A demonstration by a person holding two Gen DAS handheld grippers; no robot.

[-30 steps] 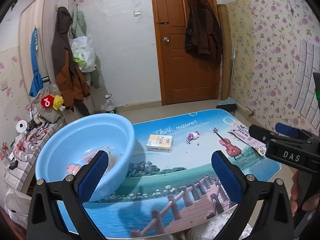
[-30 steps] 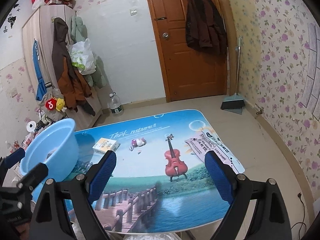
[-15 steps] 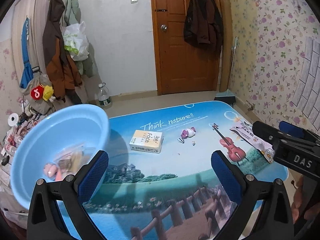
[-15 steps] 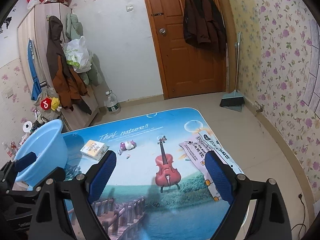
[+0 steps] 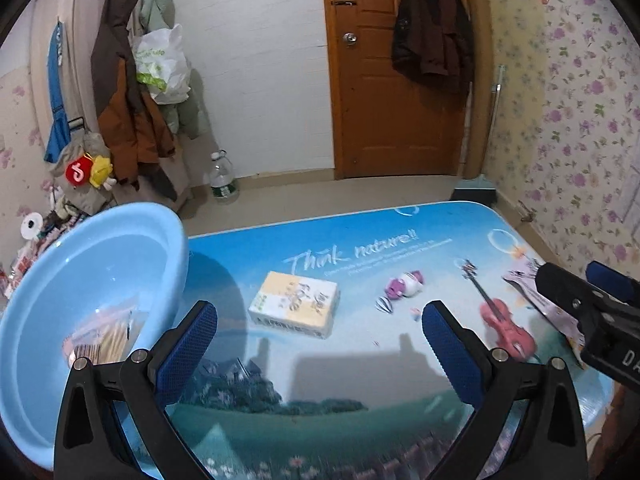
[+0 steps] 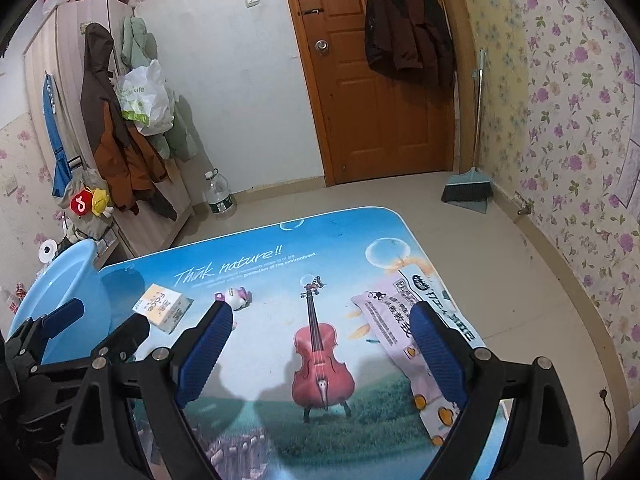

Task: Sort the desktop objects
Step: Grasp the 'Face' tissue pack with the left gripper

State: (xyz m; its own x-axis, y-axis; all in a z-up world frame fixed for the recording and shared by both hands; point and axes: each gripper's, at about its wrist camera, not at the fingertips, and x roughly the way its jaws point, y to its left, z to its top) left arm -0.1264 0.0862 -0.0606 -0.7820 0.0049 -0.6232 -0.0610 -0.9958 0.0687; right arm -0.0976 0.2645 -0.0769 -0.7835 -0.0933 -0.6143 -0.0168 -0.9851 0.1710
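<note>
Left gripper (image 5: pixel 319 326) and right gripper (image 6: pixel 322 326): fingers spread, grasping nothing. Blue basin (image 5: pixel 120 256) overhanging the worktop (image 5: pixel 360 364) left edge, wrapped packets (image 5: pixel 100 332) inside. Farther out, tissue box (image 5: pixel 294 304), small toy (image 5: pixel 402 283), flat pouch (image 6: pixel 404 312) near right edge; bare worktop beyond.

The counter (image 6: pixel 352 240) wears a printed scene: sky blue with white script, a red violin, green meadow and a wooden footbridge. On it, the basin (image 5: pixel 120 248) is plain pale blue, the tissue pack (image 5: pixel 294 304) beside the basin is white and yellow with dark lettering, and the small toy (image 5: pixel 404 283) is white and purple. The flat packet (image 6: pixel 404 316) is pale pink with dark print and orange dots, and each hand-held gripper (image 5: pixel 320 344) (image 6: pixel 322 346) is black with blue textured pads.
</note>
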